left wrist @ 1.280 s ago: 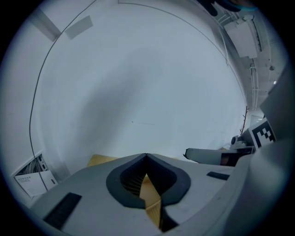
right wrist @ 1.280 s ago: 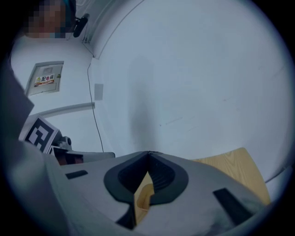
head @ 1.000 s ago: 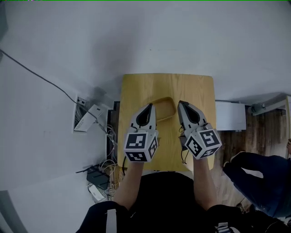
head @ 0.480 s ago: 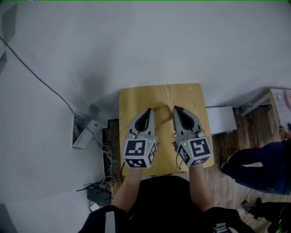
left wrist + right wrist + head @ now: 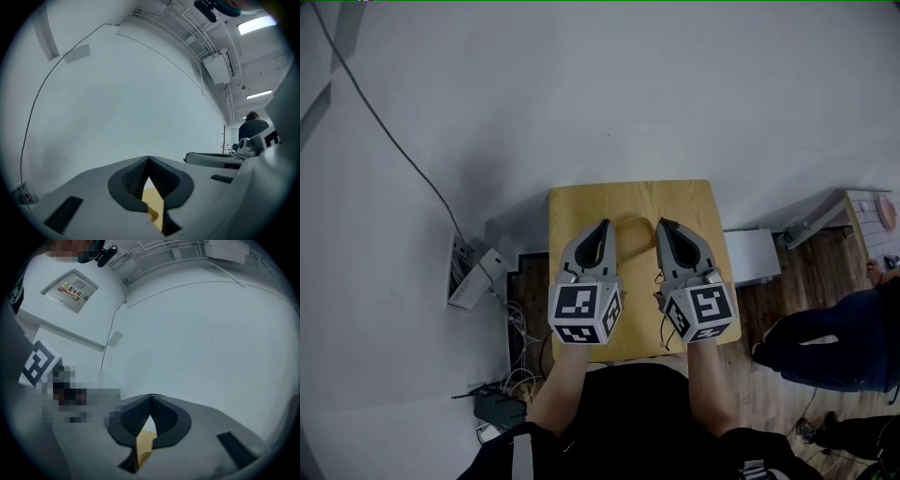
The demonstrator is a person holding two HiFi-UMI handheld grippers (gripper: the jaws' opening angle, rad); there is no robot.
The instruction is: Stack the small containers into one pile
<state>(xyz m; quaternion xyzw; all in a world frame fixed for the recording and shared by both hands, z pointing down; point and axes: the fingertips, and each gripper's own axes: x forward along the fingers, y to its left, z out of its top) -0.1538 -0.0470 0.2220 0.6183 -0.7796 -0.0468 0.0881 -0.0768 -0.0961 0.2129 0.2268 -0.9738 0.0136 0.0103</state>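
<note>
Claws level and side by side: left claw (image 5: 605,225) and right claw (image 5: 662,225), both pinched shut and empty, hover over the small yellow worktop (image 5: 581,202). A shallow yellow container (image 5: 631,224) lies between their tips, near the far edge, with the bare white wall (image 5: 628,94) beyond.

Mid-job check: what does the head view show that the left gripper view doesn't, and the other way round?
Head view only: the whole wooden table, with no containers visible on it, and tangled floor cables. Left gripper view only: the ceiling light, a distant person, and the left gripper with its jaw tips meeting on nothing. Both: the white wall, the wall cable and some table.
</note>
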